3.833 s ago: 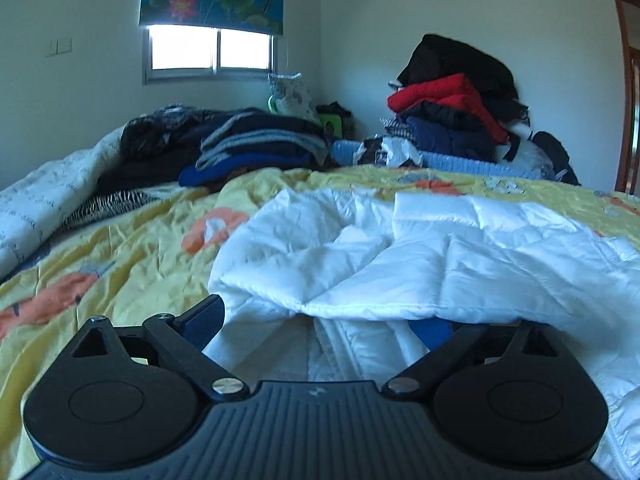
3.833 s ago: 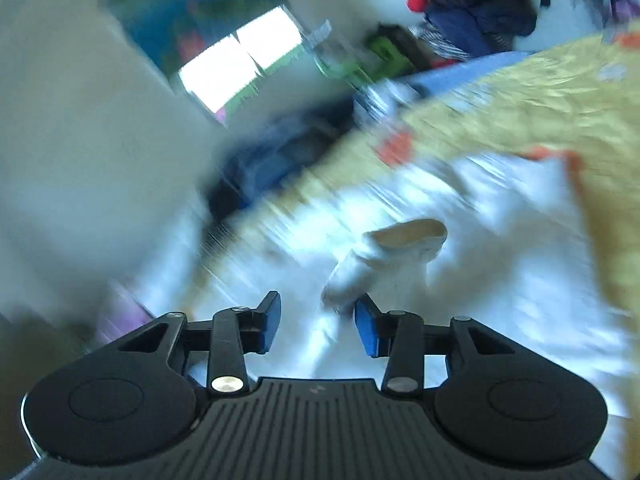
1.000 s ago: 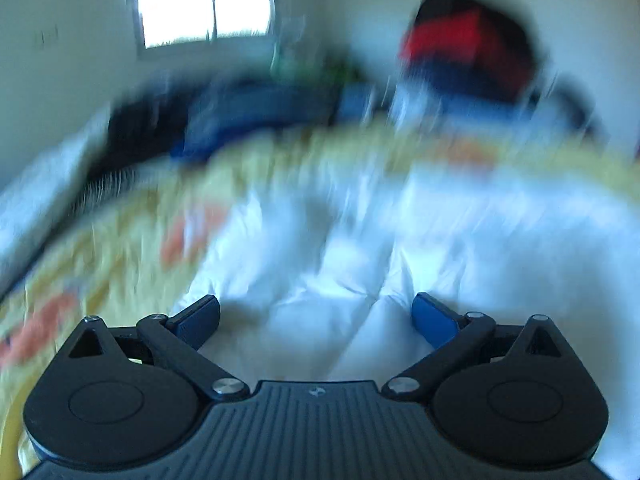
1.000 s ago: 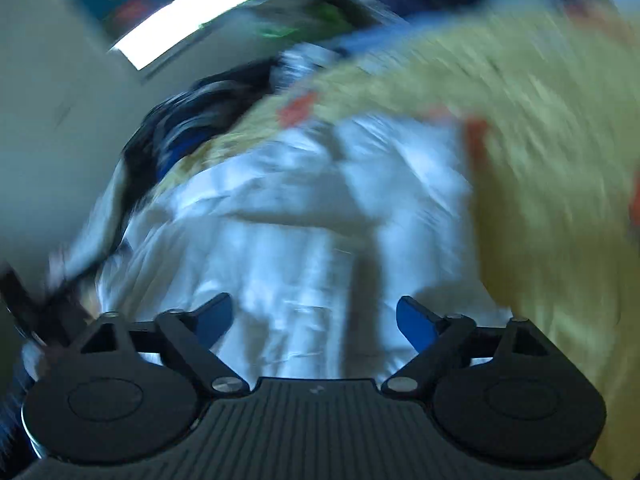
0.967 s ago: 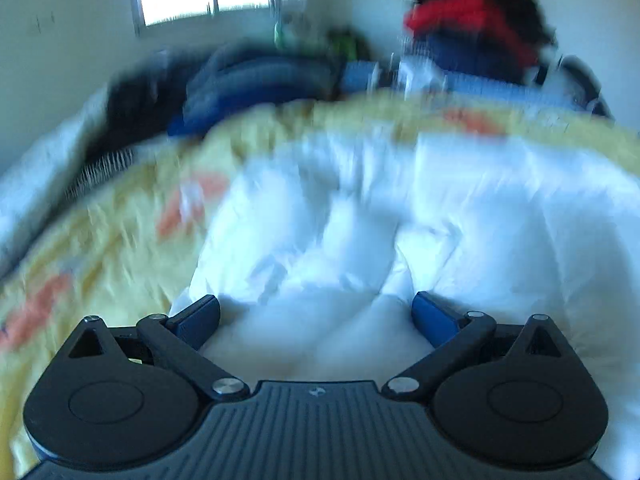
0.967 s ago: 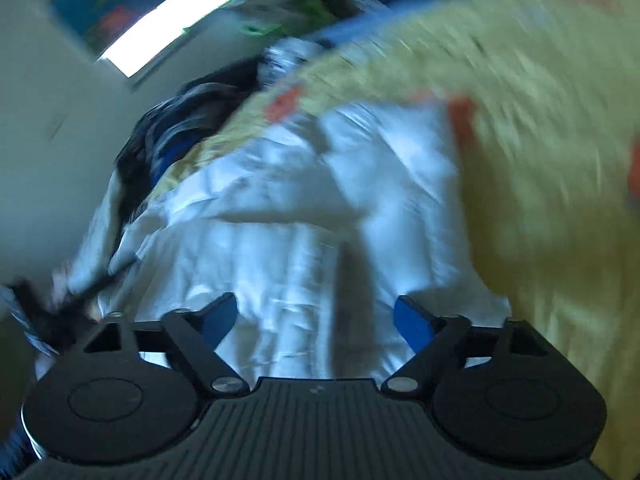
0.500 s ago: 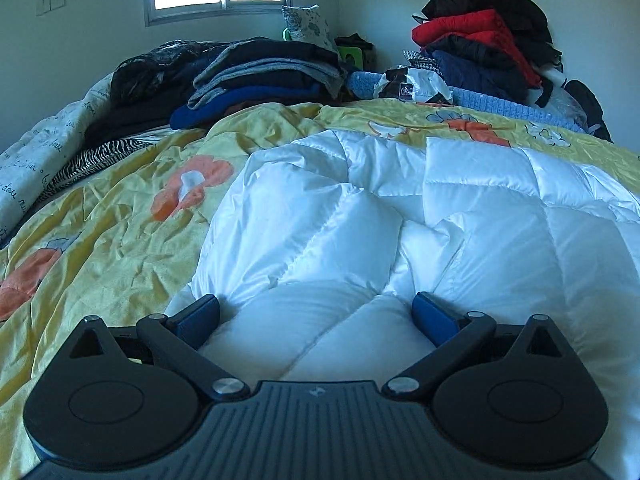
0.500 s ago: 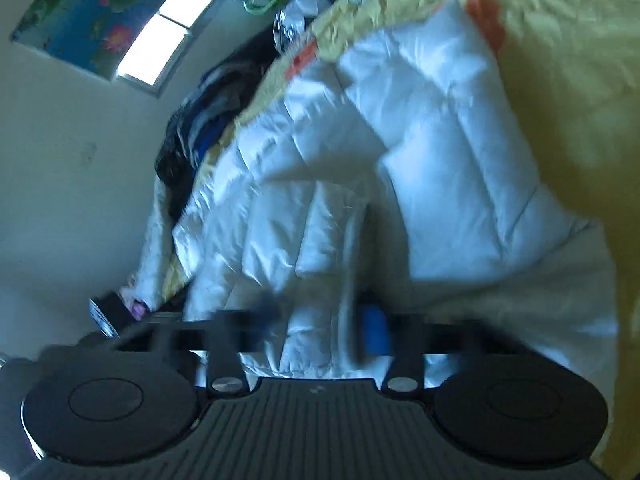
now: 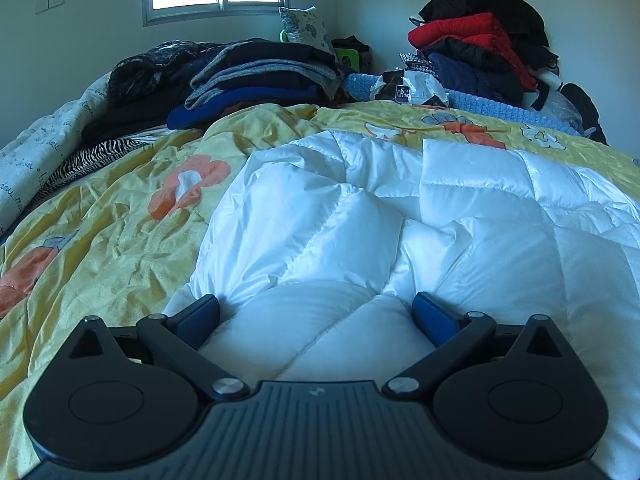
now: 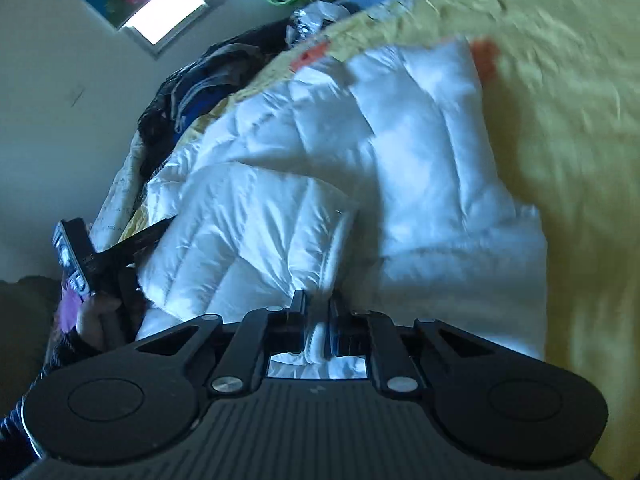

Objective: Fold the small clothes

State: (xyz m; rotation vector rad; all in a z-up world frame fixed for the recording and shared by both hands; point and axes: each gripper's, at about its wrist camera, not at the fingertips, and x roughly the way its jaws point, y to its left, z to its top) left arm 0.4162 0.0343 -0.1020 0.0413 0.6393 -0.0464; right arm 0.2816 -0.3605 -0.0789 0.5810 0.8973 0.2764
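Where its quilted puffs crease, the glossy white jacket (image 9: 320,240) crumples.

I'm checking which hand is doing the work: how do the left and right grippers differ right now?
The left gripper is spread wide with the white jacket bulging between its fingers; the right gripper is nearly closed on a jacket fold, its jaws opening slightly. The left view is level, the right tilted. Both are at the jacket's near edge.

Yellow bedspread (image 9: 104,256) lies bare left of the white quilted garment (image 9: 320,240); clothes piles (image 9: 256,76) block the far side.
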